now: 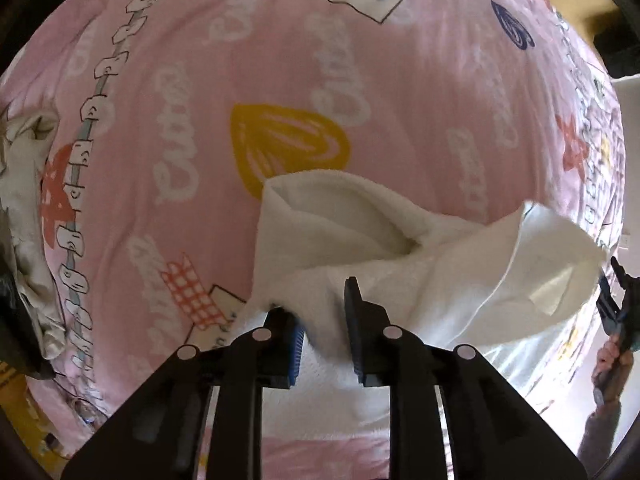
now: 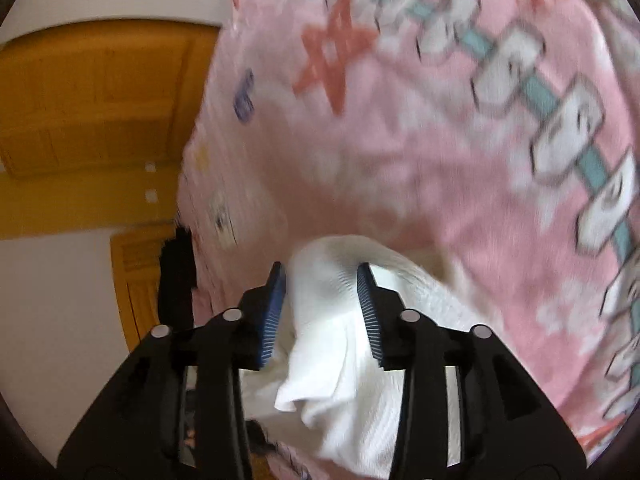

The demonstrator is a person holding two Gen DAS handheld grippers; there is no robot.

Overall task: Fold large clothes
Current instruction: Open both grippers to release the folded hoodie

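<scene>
- White garment runs between the grippers, long axis left to right.
- Left gripper: jaws parted, cloth bunched between the pads.
- Right gripper: jaws parted, cloth between; grip uncertain.

On the left wrist view my left gripper sits low centre, the garment bunched between and ahead of its fingers, lying on the bedsheet. A garment flap runs off to the right, toward my right gripper at the far right edge. A second crumpled cloth lies at the sheet's left edge, well apart from the garment. On the right wrist view the garment fills the gap between the right gripper fingers and trails below them. Sheet ahead and right; wooden door behind, left.
</scene>
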